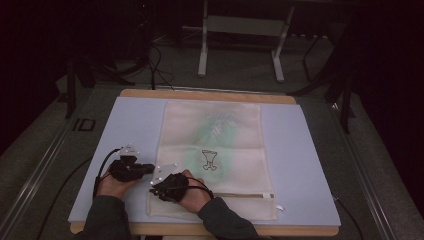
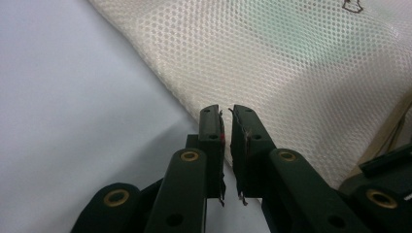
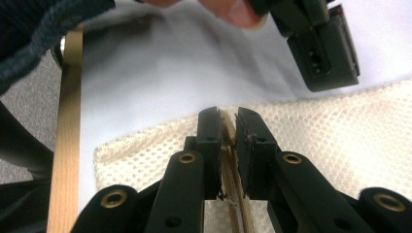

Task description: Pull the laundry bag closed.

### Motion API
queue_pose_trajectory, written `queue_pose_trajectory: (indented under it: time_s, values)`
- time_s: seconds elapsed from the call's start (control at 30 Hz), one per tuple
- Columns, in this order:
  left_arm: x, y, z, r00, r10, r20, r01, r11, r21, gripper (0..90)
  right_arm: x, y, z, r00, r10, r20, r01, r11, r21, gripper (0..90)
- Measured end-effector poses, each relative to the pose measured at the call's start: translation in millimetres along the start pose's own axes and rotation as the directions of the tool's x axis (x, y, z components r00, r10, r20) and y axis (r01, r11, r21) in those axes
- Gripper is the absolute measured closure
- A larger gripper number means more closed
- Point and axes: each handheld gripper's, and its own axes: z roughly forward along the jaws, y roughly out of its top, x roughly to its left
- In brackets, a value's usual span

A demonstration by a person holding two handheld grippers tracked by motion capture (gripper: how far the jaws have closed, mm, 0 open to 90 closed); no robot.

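1. The cream-white mesh laundry bag (image 1: 212,155), with a green garment showing faintly through it and a small black emblem on its front, lies flat along the middle of the pale blue mat (image 1: 305,165) on the wooden-edged table (image 1: 210,94), its zipper end toward the person.
2. The right gripper (image 3: 228,121) is clenched on the bag's tan zipper band (image 3: 232,194) near the bag's near left corner; the band runs up between the black jaws.
3. The left gripper (image 2: 226,127) sits at the bag's left edge with its jaws nearly together and a thin gap between them; nothing seems pinched, the mesh lying just beyond the tips.
4. Likely risk: the right grip looks to sit on the thin band alone, so a hard pull could let the band slip out, or drag the whole bag across the smooth mat, since the left gripper does not pin it.
5. A second risk: the two grippers are very close together and could knock each other if either swings.
6. Hard to make out: the zipper slider; a small white tab (image 1: 279,206) at the right end may be it. The high view is dim, and the right hand (image 1: 192,195) covers the grip point there. The garment's shape stays a blur.
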Motion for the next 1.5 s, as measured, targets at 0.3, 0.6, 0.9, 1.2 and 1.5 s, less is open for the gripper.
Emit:
queue_pose_trajectory:
  time_s: [0.3,0.6,0.9,1.2,1.5]
  values:
    - [-2.6,0.8,1.2,0.9995,0.025,0.019,-0.025,0.9996,0.013,84.0,-3.2,-5.2,6.3,0.9998,0.010,-0.018,-0.010,1.000,0.029,76.4]
    - [-7.8,-0.2,-1.8,0.9977,0.055,0.040,-0.056,0.9979,0.033,89.0,-1.5,-5.5,10.2,0.9998,-0.016,-0.015,0.017,0.999,0.051,81.6]
    - [-11.0,-2.4,-0.3,0.9927,0.076,0.094,-0.083,0.9936,0.076,89.4,-1.2,-9.2,10.1,0.9999,-0.008,-0.012,0.008,0.999,0.033,81.6]
    - [-13.2,-4.3,3.7,0.9924,0.081,0.092,-0.094,0.9859,0.139,89.3,-1.4,-10.0,10.2,0.9999,-0.002,-0.014,0.002,1.000,0.027,81.6]
    - [-16.2,-10.1,0.8,0.9909,0.079,0.109,-0.094,0.9848,0.146,89.3,-1.2,-10.4,10.4,0.9999,-0.007,-0.010,0.007,1.000,0.022,81.6]
